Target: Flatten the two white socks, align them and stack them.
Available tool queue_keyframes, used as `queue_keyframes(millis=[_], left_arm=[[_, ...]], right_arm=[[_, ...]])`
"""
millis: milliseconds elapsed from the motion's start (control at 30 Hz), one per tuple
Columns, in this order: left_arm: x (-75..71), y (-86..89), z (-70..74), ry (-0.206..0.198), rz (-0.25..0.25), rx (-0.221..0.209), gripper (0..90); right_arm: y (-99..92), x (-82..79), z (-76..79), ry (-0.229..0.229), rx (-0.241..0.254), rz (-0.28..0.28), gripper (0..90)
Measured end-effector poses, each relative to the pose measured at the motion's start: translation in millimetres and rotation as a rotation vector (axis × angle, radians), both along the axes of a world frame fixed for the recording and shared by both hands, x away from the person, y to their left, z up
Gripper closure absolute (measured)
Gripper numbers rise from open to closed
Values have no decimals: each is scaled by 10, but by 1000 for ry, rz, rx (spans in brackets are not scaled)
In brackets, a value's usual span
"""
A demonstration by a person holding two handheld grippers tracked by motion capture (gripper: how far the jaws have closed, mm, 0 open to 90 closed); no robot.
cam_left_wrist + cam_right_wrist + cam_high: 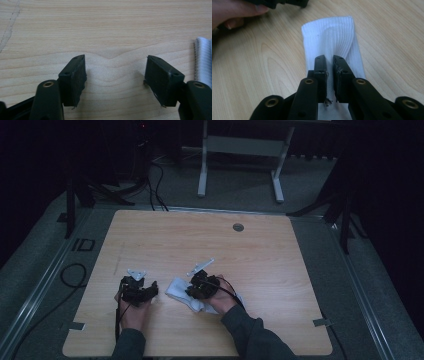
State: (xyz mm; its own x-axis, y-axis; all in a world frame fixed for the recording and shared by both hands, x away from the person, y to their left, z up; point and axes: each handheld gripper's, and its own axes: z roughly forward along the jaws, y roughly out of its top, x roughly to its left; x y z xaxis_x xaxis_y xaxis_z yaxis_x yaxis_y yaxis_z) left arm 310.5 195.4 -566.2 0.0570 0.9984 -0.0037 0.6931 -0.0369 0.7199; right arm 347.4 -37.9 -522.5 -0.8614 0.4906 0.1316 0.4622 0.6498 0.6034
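Two hand-held black two-jaw grippers work over a pale wooden table [150, 240]. The right gripper [330, 58] stands over a white ribbed cotton sock [332, 37] lying flat near the table's front edge; its jaws are nearly together, pinching a raised fold of the fabric. The left gripper [116, 72] hovers just beside the sock's end, jaws apart with bare wood between them.

the letters "ID" stand in dark tape on the grey floor [50, 245] left of the table [150, 235]
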Motion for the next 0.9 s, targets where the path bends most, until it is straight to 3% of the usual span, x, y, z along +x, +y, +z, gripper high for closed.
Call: queue_keyframes(millis=[167, 300, 433, 500, 667, 767, 867, 900], left_arm=[[-1, 2, 2, 2, -2, 2, 340], [-9, -4, 10, 7, -7, 3, 357], [-32, -18, 38, 23, -37, 4, 427], [-40, -26, 44, 24, -51, 3, 536], [-56, -68, 70, 35, -94, 10, 681], [-72, -90, 90, 18, -120, -2, 749], [-132, -162, 181, -49, -183, -30, 792], [-132, -162, 181, -49, -183, -30, 798]], right_arm=[[-4, -17, 60, -21, 28, -10, 829], [26, 0, 4, -16, 13, -16, 828], [55, 11, -67, -15, -8, -25, 826], [71, 15, -128, -9, -19, -23, 821], [76, -1, -166, -8, -30, -27, 816], [74, -2, -185, -6, -45, -16, 810], [67, 5, -198, 0, -43, -13, 809], [67, 5, -198, 0, -43, -13, 809]])
